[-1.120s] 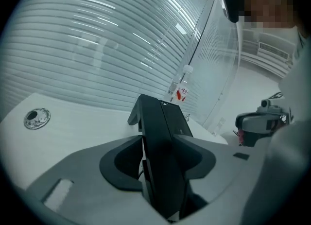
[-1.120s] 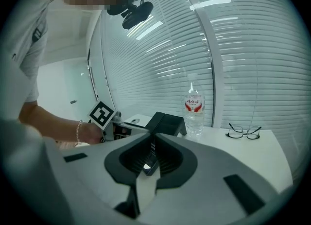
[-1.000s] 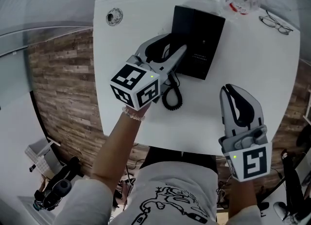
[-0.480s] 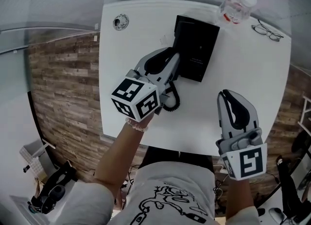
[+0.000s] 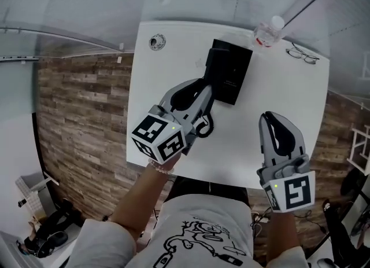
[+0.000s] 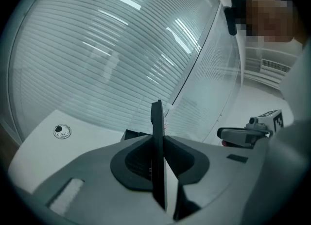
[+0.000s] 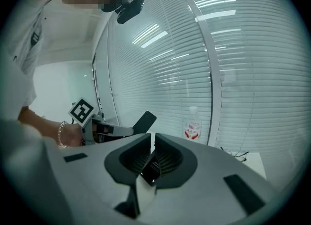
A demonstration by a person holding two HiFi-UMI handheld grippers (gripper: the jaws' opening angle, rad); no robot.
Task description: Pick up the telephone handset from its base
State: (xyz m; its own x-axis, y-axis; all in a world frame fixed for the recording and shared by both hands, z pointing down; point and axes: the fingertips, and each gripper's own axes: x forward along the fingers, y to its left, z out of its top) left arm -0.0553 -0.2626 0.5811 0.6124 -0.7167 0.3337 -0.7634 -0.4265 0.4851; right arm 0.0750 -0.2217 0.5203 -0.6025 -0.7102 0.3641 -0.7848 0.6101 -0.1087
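Head view: telephone handset (image 5: 213, 71) sits clamped edgewise in the left gripper (image 5: 203, 92), raised beside its base (image 5: 236, 76) near the tabletop's (image 5: 289, 105) far edge. Right gripper (image 5: 272, 119), jaws together on nothing, hovers toward the near right corner.

Open tabletop (image 5: 289, 96) right of base (image 5: 234, 71), bottle (image 5: 265, 34) behind

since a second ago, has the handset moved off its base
Yes. The handset, clamped in the left gripper, has lifted up off the base.

One handset (image 6: 157, 119), one bottle (image 5: 266, 32) (glasses (image 5: 302, 54): one pair).
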